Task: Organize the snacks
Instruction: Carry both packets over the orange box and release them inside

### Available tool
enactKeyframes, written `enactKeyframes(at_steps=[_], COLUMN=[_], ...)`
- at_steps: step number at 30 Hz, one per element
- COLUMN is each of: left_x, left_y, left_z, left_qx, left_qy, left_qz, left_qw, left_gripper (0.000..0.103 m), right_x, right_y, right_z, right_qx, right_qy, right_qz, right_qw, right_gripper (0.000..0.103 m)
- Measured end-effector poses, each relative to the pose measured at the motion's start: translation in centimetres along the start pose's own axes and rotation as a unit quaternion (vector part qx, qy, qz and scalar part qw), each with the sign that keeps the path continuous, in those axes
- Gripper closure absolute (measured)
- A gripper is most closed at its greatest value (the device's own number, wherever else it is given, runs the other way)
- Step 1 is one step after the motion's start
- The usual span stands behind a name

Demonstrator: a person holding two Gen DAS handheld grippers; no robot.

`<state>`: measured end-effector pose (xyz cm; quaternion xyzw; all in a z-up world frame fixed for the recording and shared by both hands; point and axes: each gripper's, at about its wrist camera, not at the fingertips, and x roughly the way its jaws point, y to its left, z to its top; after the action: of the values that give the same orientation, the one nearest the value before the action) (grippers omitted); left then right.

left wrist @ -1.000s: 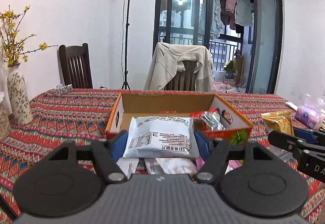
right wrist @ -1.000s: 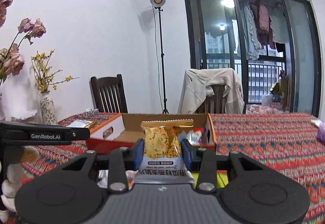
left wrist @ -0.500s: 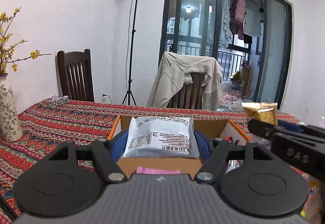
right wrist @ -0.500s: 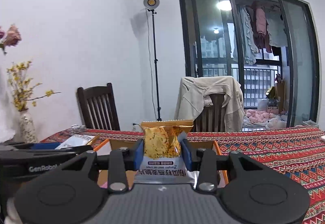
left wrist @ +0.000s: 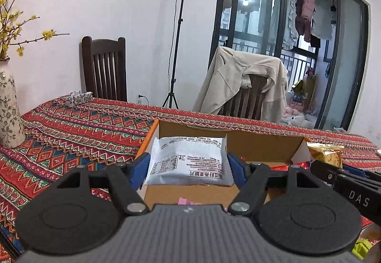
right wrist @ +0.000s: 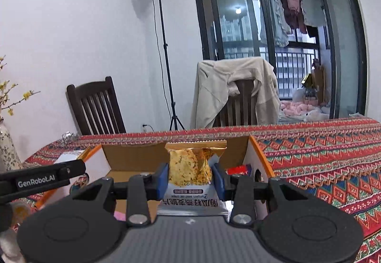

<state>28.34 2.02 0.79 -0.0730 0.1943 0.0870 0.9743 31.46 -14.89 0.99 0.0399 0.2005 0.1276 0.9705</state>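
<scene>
- The left gripper is clenched on a white snack packet, its blue pads pressing the packet's two side edges. The packet lies flat between the jaws, printed back uppermost.
- The right gripper is clenched on an orange crisp packet, gripped across its middle. The packet stands upright between the jaws, its sealed top edge above them and its lower end hanging below.
- The open cardboard box lies directly ahead of and beneath both sets of jaws. A red wrapper rests inside, to the right of the right jaws. A pink item shows below the left jaws.
- In the left view, the right gripper's arm and its orange packet appear close to the right of the left jaws, over the same box.
- Judgement: both packets appear to be over the box, pending release.
- Risk: the two grippers are crowded over one box; a sideways drift could knock them together or nudge the box wall.
- Risk: the white packet is held only at its edges; if it buckles, it may slip out early and land on the box rim or the patterned tablecloth.
- Risk: the upright orange packet, if released at this height, may tip against the wall rather than lie flat.
</scene>
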Motion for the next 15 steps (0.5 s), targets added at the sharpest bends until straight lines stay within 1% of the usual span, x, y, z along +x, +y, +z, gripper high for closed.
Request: enactKeyframes(at_steps=[5, 6, 7, 8, 9, 10, 11, 13, 14, 15], left_x=[0.4, 0.4, 0.4, 0.3, 0.1, -0.1, -0.3, -0.7, -0.8, -0.9], left_y=[0.1, 0.2, 0.2, 0.4, 0.4, 0.6, 0.6, 0.9, 1.0, 1.0], left_z=[-0.8, -0.8, -0.9, -1.0, -1.0, -1.1, -1.1, -1.0, -1.0, -1.0], left_qx=[0.002, 0.001, -0.002, -0.004, -0.006, -0.008, -0.013, -0.023, -0.023, -0.023], left_qy=[0.005, 0.006, 0.005, 0.002, -0.002, -0.008, -0.014, -0.027, -0.028, -0.028], left_qz=[0.0, -0.002, -0.003, -0.006, -0.009, -0.01, -0.007, -0.007, -0.01, -0.012], left_qw=[1.0, 1.0, 1.0, 1.0, 0.9999, 0.9999, 0.9998, 0.9994, 0.9993, 0.9993], left_gripper=[0.031, 0.028, 0.023, 0.021, 0.014, 0.002, 0.0, 0.0, 0.0, 0.0], right_x=[0.3, 0.4, 0.2, 0.2, 0.2, 0.1, -0.1, -0.2, -0.4, -0.5], right_y=[-0.3, -0.3, -0.3, -0.3, -0.4, -0.5, -0.5, -0.8, -0.8, -0.9], right_z=[-0.6, -0.7, -0.8, -0.9, -1.0, -1.1, -1.2, -1.0, -1.1, -1.1], right_qx=[-0.001, -0.002, -0.003, -0.004, -0.002, -0.001, -0.002, 0.003, 0.006, 0.009], right_qy=[0.016, 0.019, 0.02, 0.024, 0.025, 0.025, 0.024, 0.021, 0.019, 0.017], right_qz=[-0.005, -0.004, -0.003, -0.001, 0.0, 0.001, 0.003, 0.006, 0.006, 0.007], right_qw=[1.0, 1.0, 1.0, 1.0, 1.0, 1.0, 1.0, 1.0, 1.0, 1.0], right_gripper=[0.063, 0.063, 0.059, 0.055, 0.043, 0.032, 0.026, 0.003, 0.0, 0.0])
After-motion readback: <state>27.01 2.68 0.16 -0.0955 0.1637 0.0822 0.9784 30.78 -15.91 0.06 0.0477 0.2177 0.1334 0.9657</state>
